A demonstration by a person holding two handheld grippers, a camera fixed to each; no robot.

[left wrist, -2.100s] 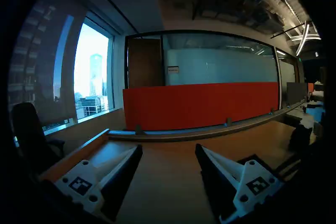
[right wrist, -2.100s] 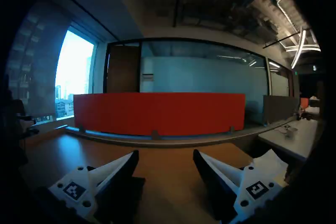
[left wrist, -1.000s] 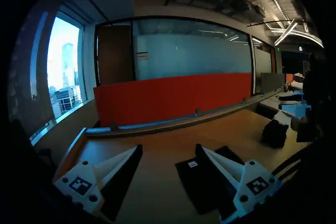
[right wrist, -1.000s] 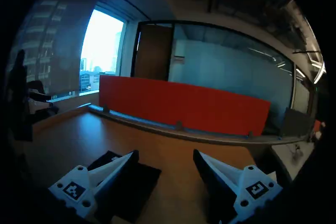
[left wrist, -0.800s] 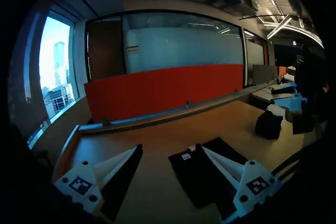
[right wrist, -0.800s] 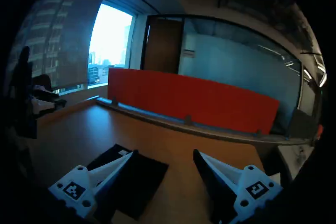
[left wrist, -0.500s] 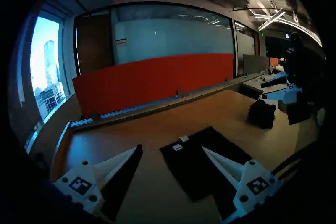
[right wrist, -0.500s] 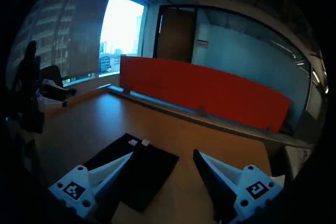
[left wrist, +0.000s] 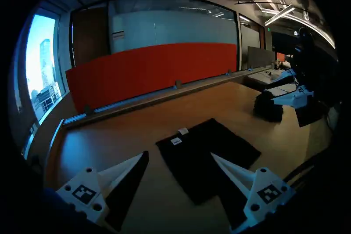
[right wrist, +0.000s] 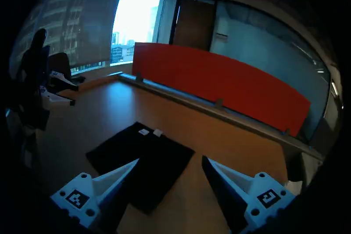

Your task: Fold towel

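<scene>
A black towel [left wrist: 206, 146] lies flat on the wooden table [left wrist: 131, 128], with two small white tags near its far edge. My left gripper [left wrist: 178, 154] hovers open above the towel's near-left part, nothing between its fingers. In the right gripper view the same towel [right wrist: 145, 146] spreads out below my right gripper [right wrist: 171, 159], which is also open and empty. Farther off, the right gripper [left wrist: 291, 99] is at the table's right side in the left gripper view. In the right gripper view, the left gripper [right wrist: 59, 88] is at the far left, held by a dark figure.
A dark folded stack [left wrist: 267, 107] sits on the table to the right of the towel. A red divider panel [left wrist: 153, 71] runs along the table's far edge, with a glass wall behind it. A bright window [right wrist: 131, 32] is on the left.
Both views have tipped down and swung toward each other. The towel, at first barely seen, now lies in full view under the fingers. Both grippers stayed open.
</scene>
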